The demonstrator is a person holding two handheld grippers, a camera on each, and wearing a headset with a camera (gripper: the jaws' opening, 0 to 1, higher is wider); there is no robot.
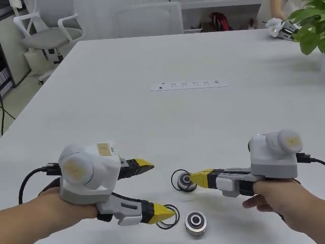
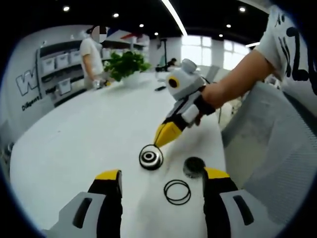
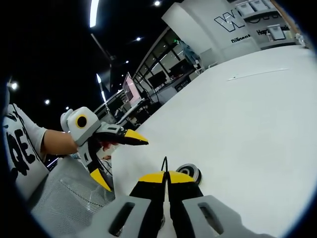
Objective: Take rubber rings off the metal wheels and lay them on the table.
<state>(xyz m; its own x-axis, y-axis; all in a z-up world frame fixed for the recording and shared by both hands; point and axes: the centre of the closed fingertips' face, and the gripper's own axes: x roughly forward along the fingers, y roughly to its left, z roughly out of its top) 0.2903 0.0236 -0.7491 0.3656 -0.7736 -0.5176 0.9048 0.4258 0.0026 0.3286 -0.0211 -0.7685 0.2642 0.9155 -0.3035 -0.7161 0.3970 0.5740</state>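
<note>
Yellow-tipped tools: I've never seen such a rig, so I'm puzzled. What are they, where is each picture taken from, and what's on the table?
A person holds a two-jaw gripper in each hand. One picture comes from a headset camera, the two round ones from cameras on the grippers. On the table lie a bare wheel, a loose ring and a second wheel. The left gripper is open, holding nothing. The right gripper has its jaws shut on the other ring, at the second wheel.

You're in an open office, prob.: swivel chair (image 1: 48, 31), big white table (image 1: 132, 114), wall shelves w/ bins (image 2: 59, 63), plant (image 2: 126, 64).
</note>
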